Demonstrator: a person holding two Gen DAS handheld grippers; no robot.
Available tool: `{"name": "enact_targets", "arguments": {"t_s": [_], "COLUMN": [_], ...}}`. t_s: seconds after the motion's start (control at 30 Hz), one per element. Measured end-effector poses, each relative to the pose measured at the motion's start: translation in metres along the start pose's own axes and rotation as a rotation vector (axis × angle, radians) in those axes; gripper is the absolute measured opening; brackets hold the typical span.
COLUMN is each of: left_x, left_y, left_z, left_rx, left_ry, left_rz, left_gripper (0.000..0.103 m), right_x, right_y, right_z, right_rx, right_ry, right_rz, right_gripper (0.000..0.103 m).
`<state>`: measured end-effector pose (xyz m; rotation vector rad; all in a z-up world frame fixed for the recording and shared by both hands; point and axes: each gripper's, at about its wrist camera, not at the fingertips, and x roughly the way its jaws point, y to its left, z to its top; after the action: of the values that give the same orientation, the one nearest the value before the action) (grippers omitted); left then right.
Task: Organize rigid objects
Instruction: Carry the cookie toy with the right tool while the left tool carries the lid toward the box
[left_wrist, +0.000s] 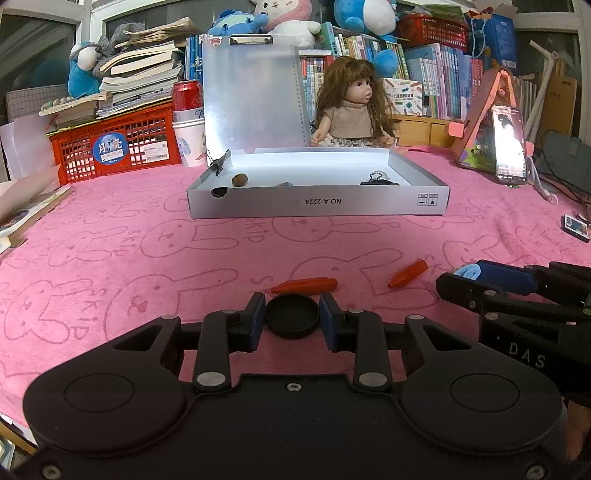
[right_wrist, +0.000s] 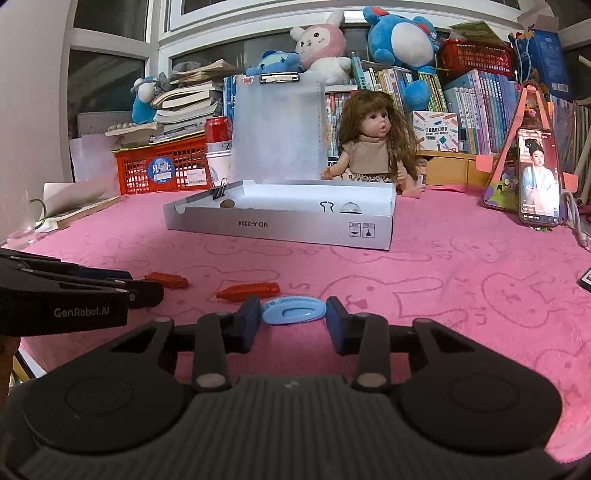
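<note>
In the left wrist view my left gripper (left_wrist: 292, 315) is shut on a black round cap (left_wrist: 292, 314) that rests on the pink cloth, its blue pads against both sides. My right gripper (right_wrist: 293, 314) is shut on a light blue oval piece (right_wrist: 293, 312), also low on the cloth. Each gripper shows in the other's view: the right gripper (left_wrist: 461, 277) on the right, the left gripper (right_wrist: 147, 290) on the left. Two red crayon-like pieces (left_wrist: 304, 285) (left_wrist: 408, 273) lie just beyond the fingers. Farther back stands a white box (left_wrist: 317, 203) with its lid up.
Inside the box lie a brown nut-like ball (left_wrist: 239, 180) and a black binder clip (left_wrist: 376, 179). Behind it sits a doll (left_wrist: 349, 107). A phone on a pink stand (left_wrist: 509, 144) is at the right, and a red crate (left_wrist: 114, 146) and a can (left_wrist: 186, 96) at the left.
</note>
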<state>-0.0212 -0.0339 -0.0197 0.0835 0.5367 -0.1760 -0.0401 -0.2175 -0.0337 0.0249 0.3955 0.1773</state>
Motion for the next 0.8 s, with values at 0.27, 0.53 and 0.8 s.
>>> {"name": "enact_targets", "arguments": {"t_s": [0.27, 0.53, 0.8], "left_x": [-0.007, -0.006, 0.002], "left_y": [0.000, 0.002, 0.008], "left_z": [0.006, 0.014, 0.025], "left_rx": [0.004, -0.002, -0.017], "left_ry": [-0.016, -0.007, 0.010], "left_rz": [0.006, 0.013, 0.013], "left_gripper": [0.030, 0.030, 0.030], "right_x": [-0.001, -0.001, 0.001], "right_y": [0.001, 0.000, 0.001], "right_z": [0.006, 0.014, 0.021], "right_rx": [0.008, 0.016, 0.013], "right_ry": [-0.015, -0.021, -0.027], "right_rz": [-0.022, -0.060, -0.080], "right_gripper": [0.044, 0.044, 0.044]}}
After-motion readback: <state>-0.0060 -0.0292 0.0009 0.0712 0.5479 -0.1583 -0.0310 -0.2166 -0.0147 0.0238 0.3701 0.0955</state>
